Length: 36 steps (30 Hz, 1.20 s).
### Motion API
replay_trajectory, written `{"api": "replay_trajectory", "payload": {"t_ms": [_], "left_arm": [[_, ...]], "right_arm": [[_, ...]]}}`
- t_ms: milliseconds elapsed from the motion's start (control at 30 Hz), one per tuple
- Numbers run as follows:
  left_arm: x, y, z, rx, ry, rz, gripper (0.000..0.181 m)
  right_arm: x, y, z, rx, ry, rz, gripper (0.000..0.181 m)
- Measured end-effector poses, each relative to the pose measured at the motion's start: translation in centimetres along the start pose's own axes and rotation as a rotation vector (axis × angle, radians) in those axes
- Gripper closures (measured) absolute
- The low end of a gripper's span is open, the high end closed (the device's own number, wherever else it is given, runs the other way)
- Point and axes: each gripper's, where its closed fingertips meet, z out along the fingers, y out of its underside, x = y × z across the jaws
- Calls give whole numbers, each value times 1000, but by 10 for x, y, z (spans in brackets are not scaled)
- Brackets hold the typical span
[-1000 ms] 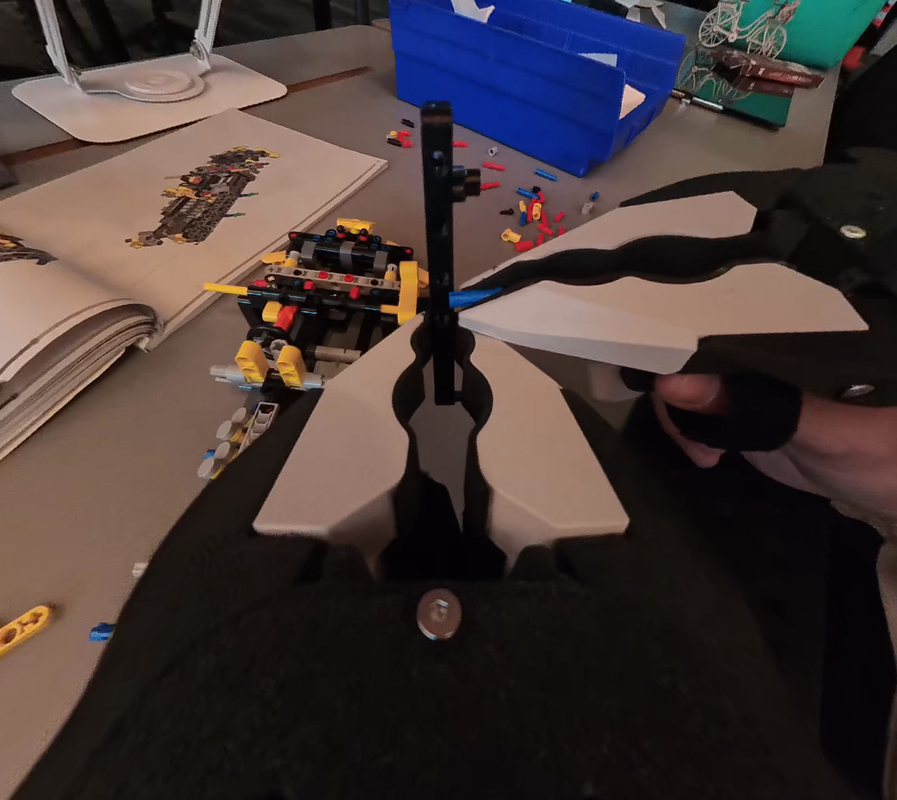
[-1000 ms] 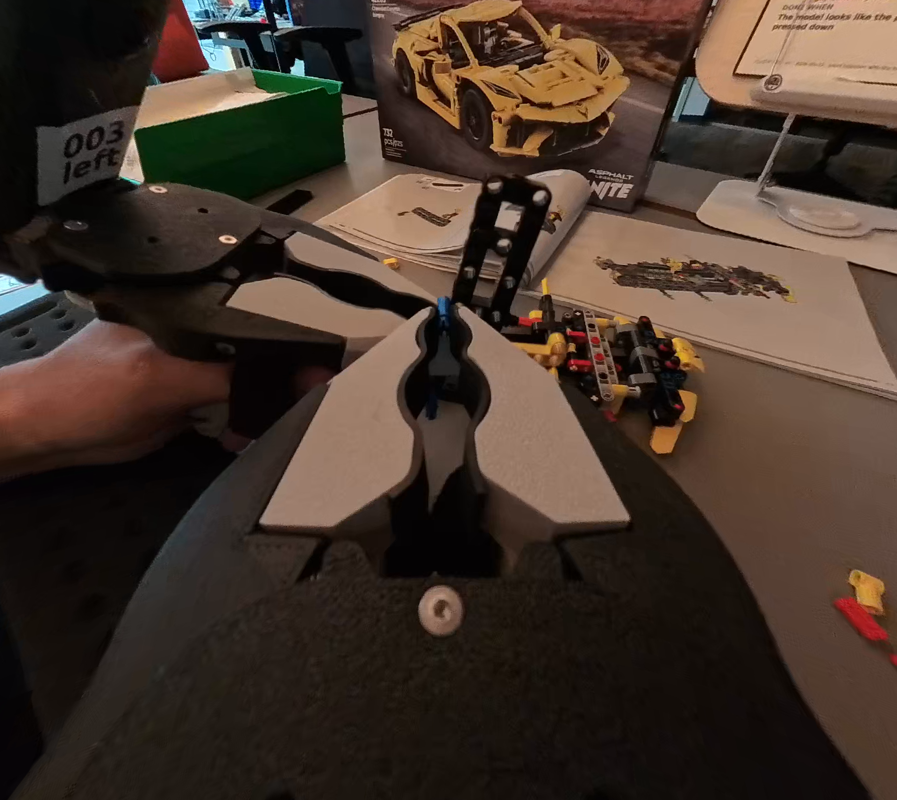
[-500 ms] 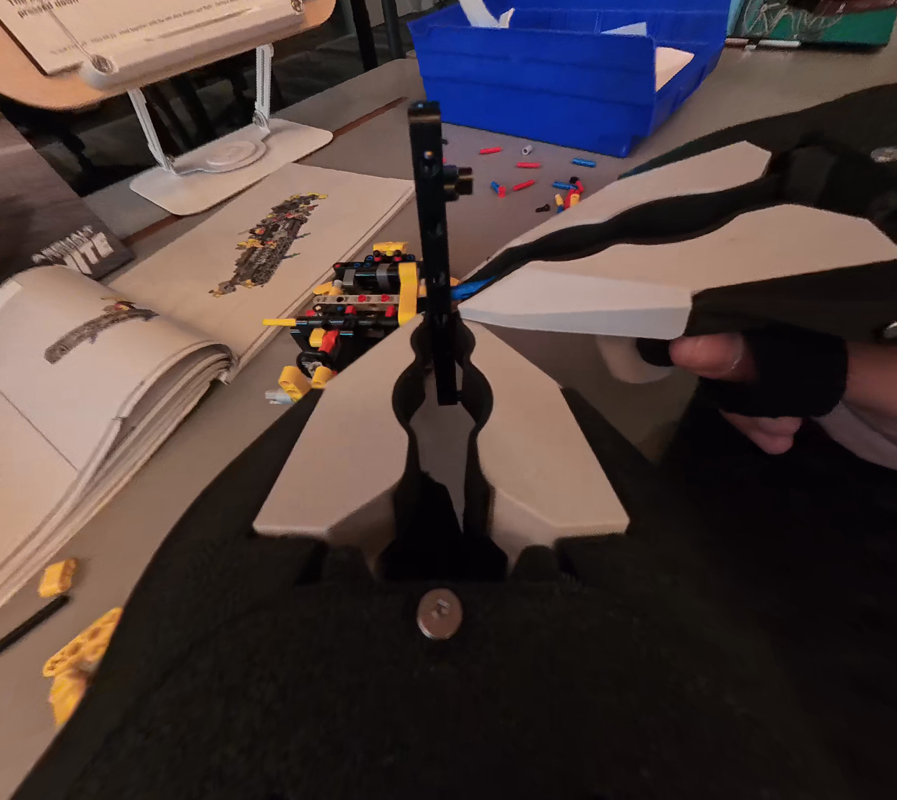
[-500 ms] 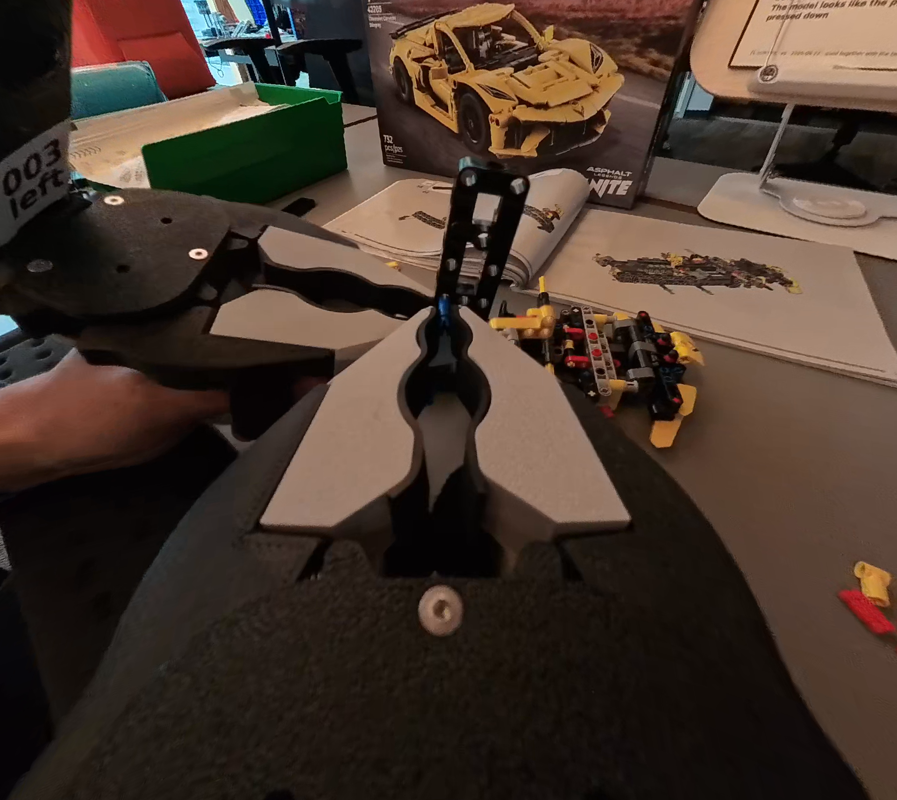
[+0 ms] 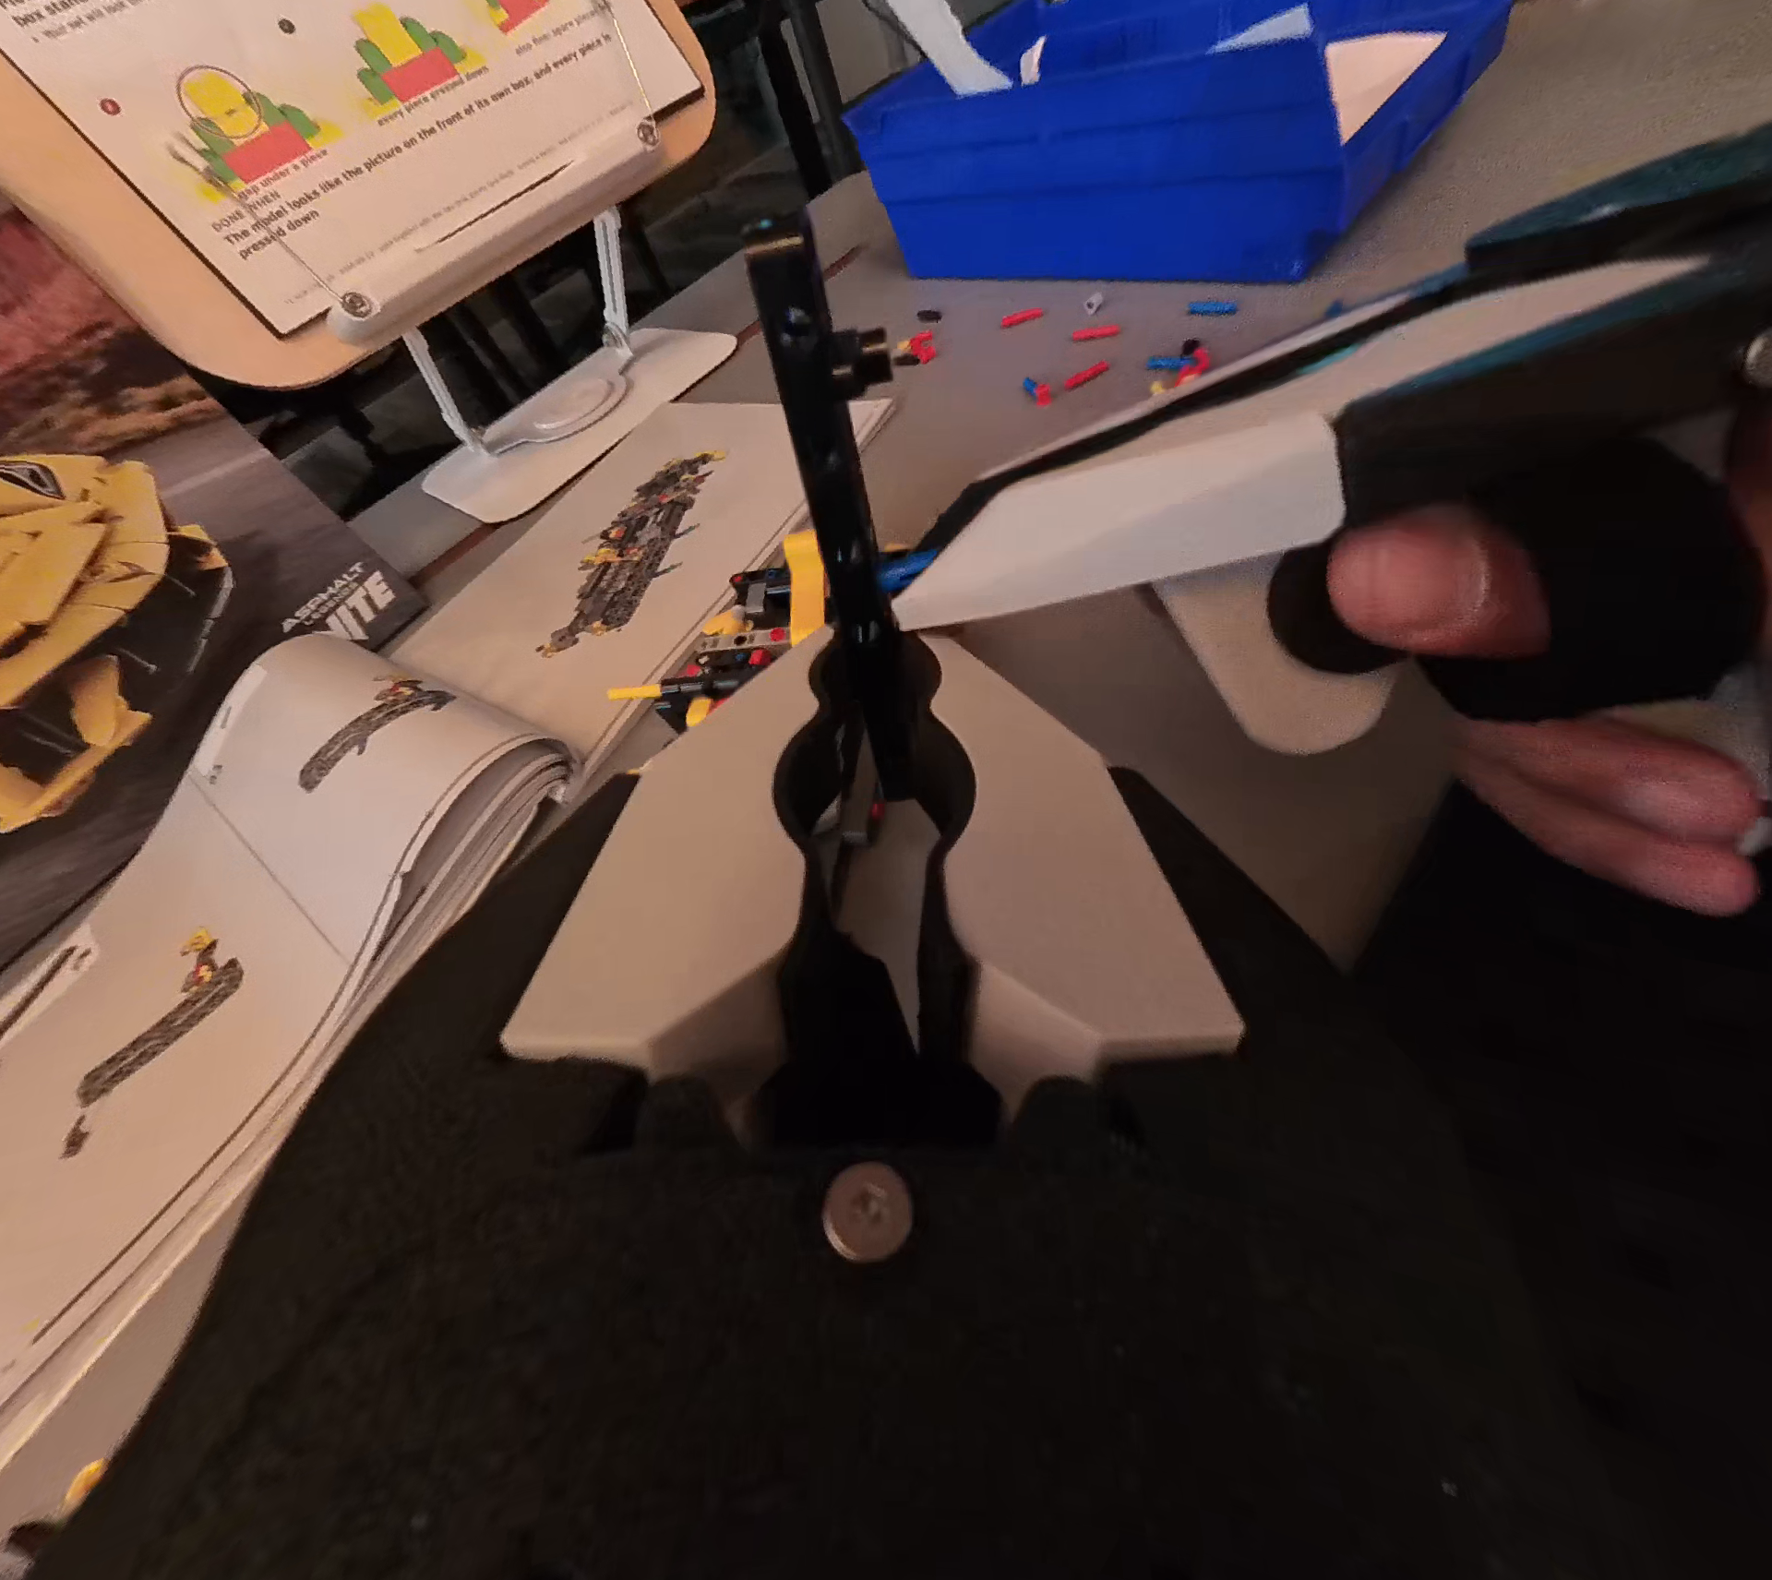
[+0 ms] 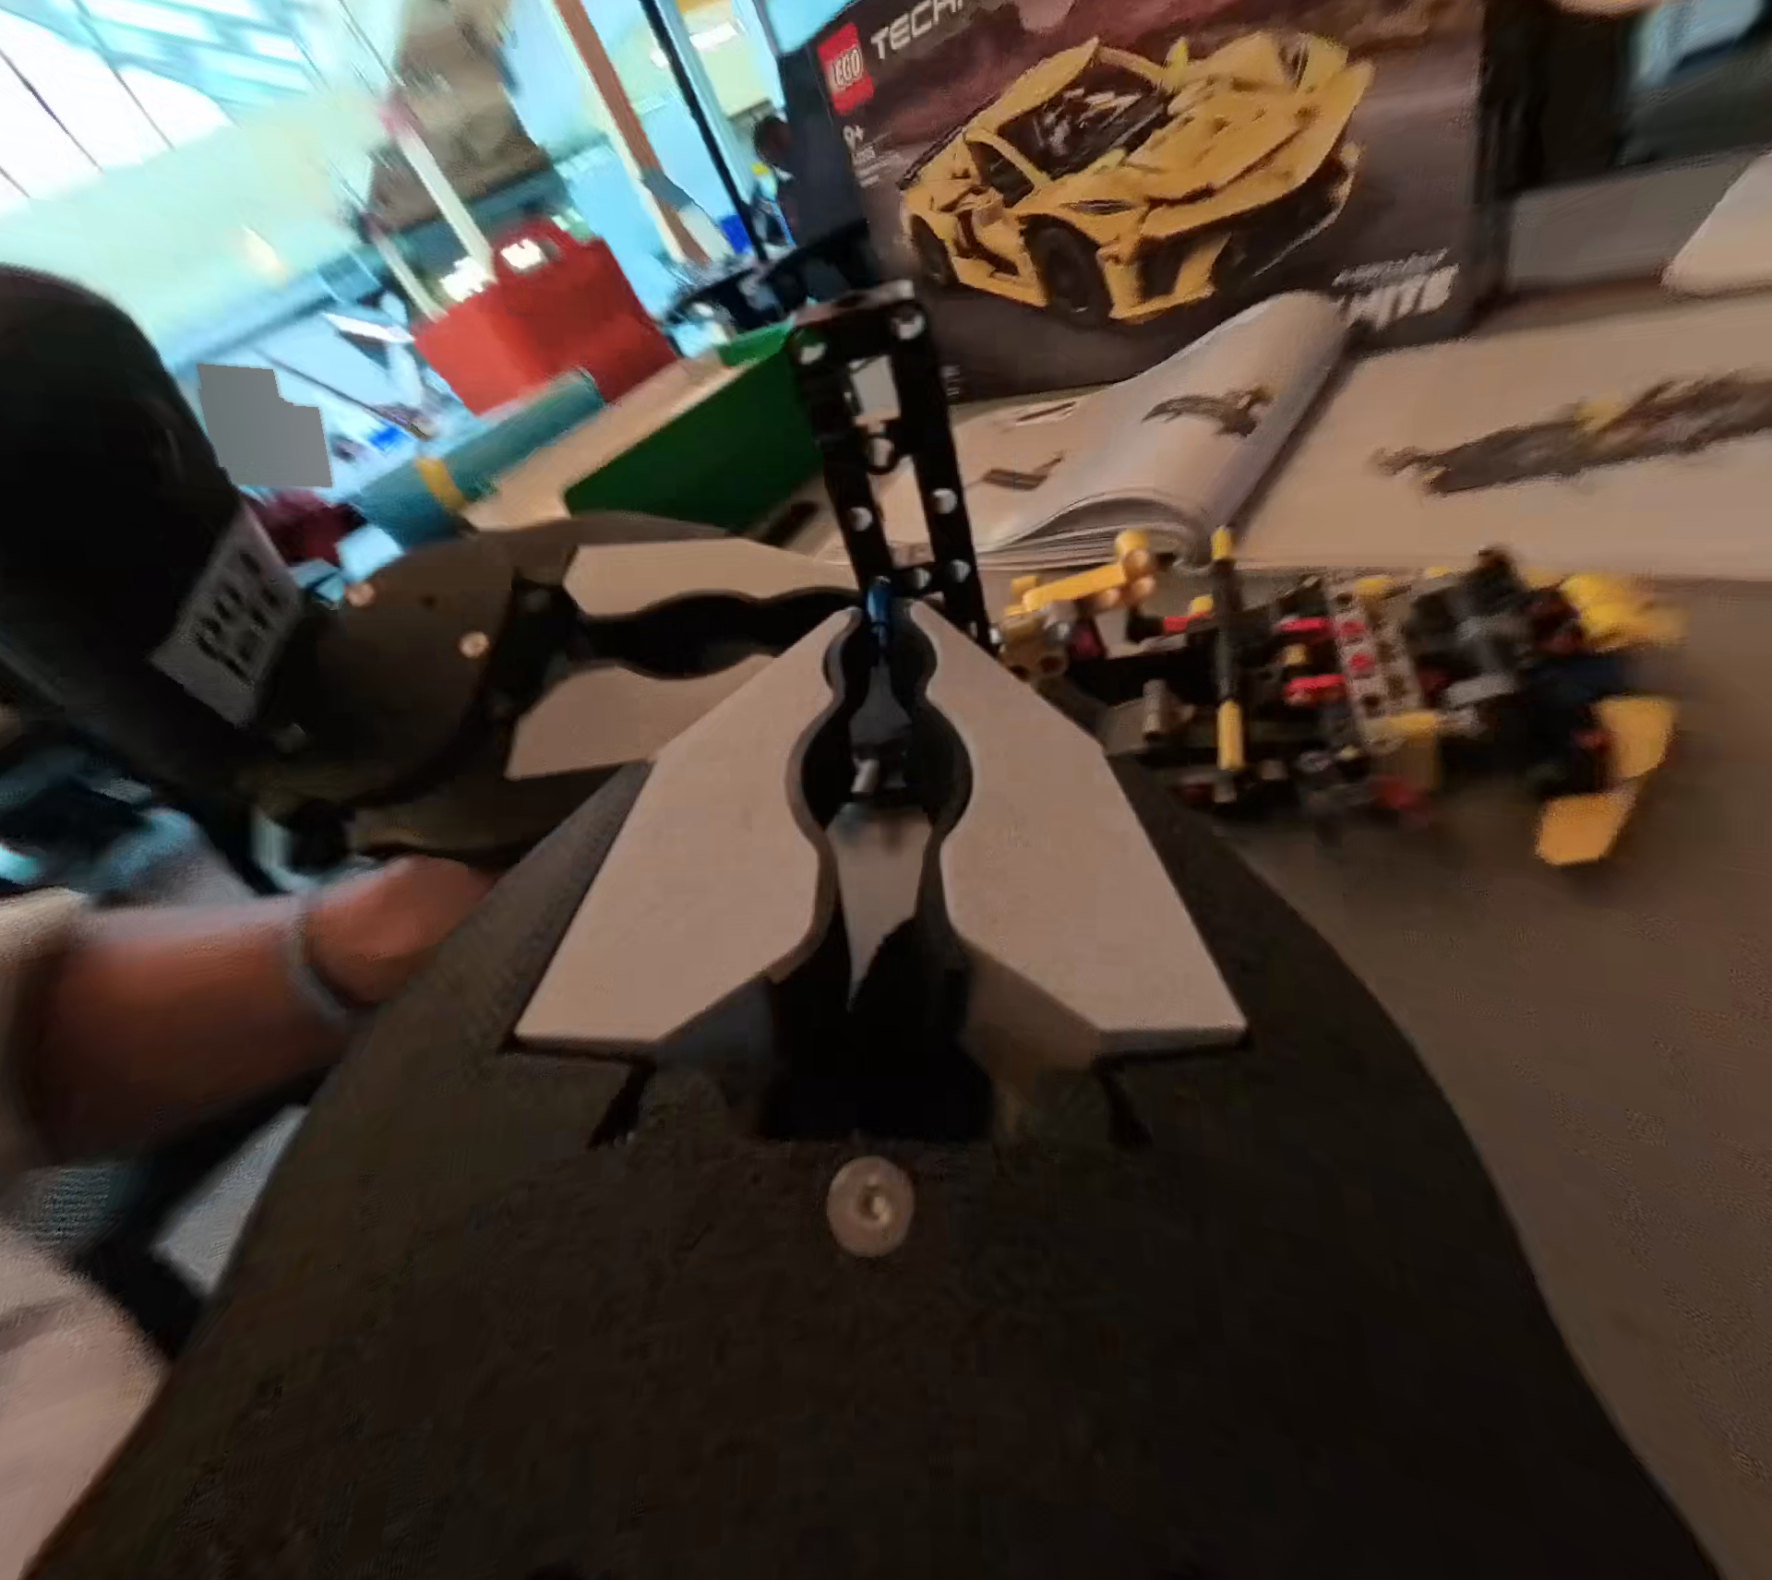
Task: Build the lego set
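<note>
The left gripper point(image 5: 868, 652) has its jaws closed narrowly on the lower end of a black Technic frame point(image 5: 815, 460), which stands nearly upright above them with a small black pin jutting from its side. The right gripper point(image 6: 882, 623) comes in from the frame's right side; its jaws are pinched together on a small blue pin point(image 6: 877, 604) whose tip touches the frame's lower part. From the right wrist view the frame shows as two parallel black beams with holes, joined at the top. A person's hand point(image 5: 1573, 690) grips the right gripper's handle.

Just behind the frame, on the grey worktop point(image 5: 1103, 690), lies the partly built Lego model point(image 6: 1362, 700), black with yellow, red and grey parts. Beyond the model an instruction booklet point(image 5: 316, 786) lies open, its pages showing pictures of the build. Farther behind the frame, loose red, blue and black pieces point(image 5: 1084, 355) are scattered on the worktop, with a blue plastic bin point(image 5: 1151, 172) beyond them. Left of the bin stands a white holder carrying an instruction sheet point(image 5: 316, 38). The Lego set box point(image 6: 1199, 124), picturing a yellow car, stands upright behind the booklet, and a green bin point(image 6: 690, 450) sits to the box's left in the right wrist view, which is blurred.
</note>
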Motion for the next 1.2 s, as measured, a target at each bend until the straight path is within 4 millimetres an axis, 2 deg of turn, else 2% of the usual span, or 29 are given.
{"api": "replay_trajectory", "payload": {"t_ms": [33,67,133,200,300,400,433,500,567,633,667,733,933,1200], "left_arm": [[-1,1,1,-12,-20,31,172],[-1,1,1,-8,-26,42,172],[0,-4,-1,22,0,-15,172],[-1,1,0,-7,-16,13,172],[1,4,1,-11,31,-24,173],[2,5,3,-12,65,-94,173],[-2,9,4,-25,56,-115,173],[-8,10,2,-16,68,-175,173],[-2,4,-2,30,141,-229,172],[-1,-1,-5,63,165,-243,172],[0,0,-5,61,171,-240,172],[4,5,-3,32,189,-237,172],[6,9,-3,16,211,-244,172],[7,12,-2,9,231,-261,172]], "right_arm": [[2,1,0,1,-4,39,178],[2,1,0,9,17,6,178],[-2,-3,-1,40,5,27,178],[0,1,2,20,-6,44,178],[3,4,1,-65,35,-174,178],[0,-1,-9,-101,13,-289,178],[0,-4,-15,-127,-11,-320,178],[23,10,-36,-387,14,-406,177],[56,27,-74,-711,70,-475,177],[85,50,-127,-1093,111,-455,177],[103,54,-149,-1223,180,-492,177],[123,60,-176,-1392,212,-532,177],[146,69,-213,-1651,218,-527,178],[154,71,-220,-1771,257,-573,177]]}}
